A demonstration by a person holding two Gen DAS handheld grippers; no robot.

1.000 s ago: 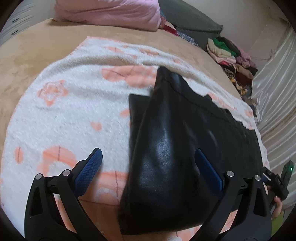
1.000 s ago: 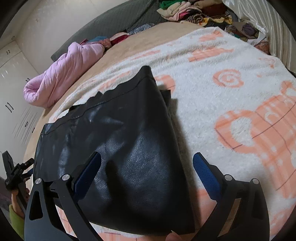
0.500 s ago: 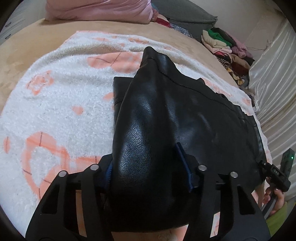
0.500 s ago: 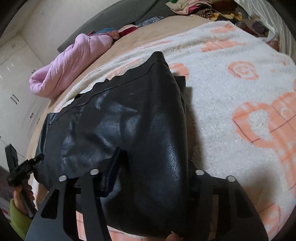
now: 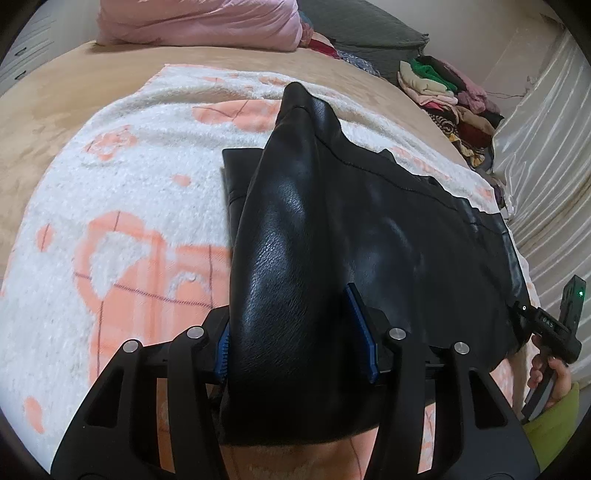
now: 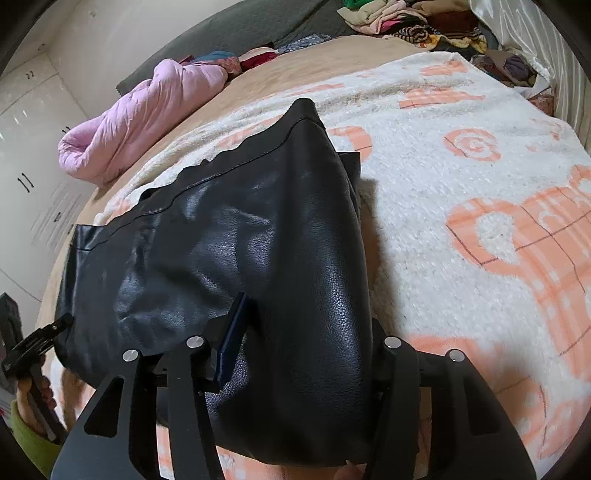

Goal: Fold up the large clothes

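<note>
A black leather garment (image 5: 388,236) lies spread on a white and orange blanket (image 5: 140,206) on the bed; it also shows in the right wrist view (image 6: 221,236). My left gripper (image 5: 295,332) is shut on a raised fold at the garment's near edge, its blue pads (image 5: 360,332) pressing both sides. My right gripper (image 6: 299,350) is shut on a raised fold at the garment's other near corner; one blue pad (image 6: 231,347) shows, the other is hidden by the leather. Each gripper shows small at the edge of the other's view.
A pink duvet (image 5: 199,22) and a grey cushion (image 5: 362,40) lie at the head of the bed. A heap of mixed clothes (image 5: 450,92) sits at the far corner beside a shiny curtain (image 5: 546,155). White cupboards (image 6: 33,155) stand beyond the bed.
Both grippers were open above the garment's near edge a second ago. They have closed on folds of the leather and lifted them, bunching the near edge up.
</note>
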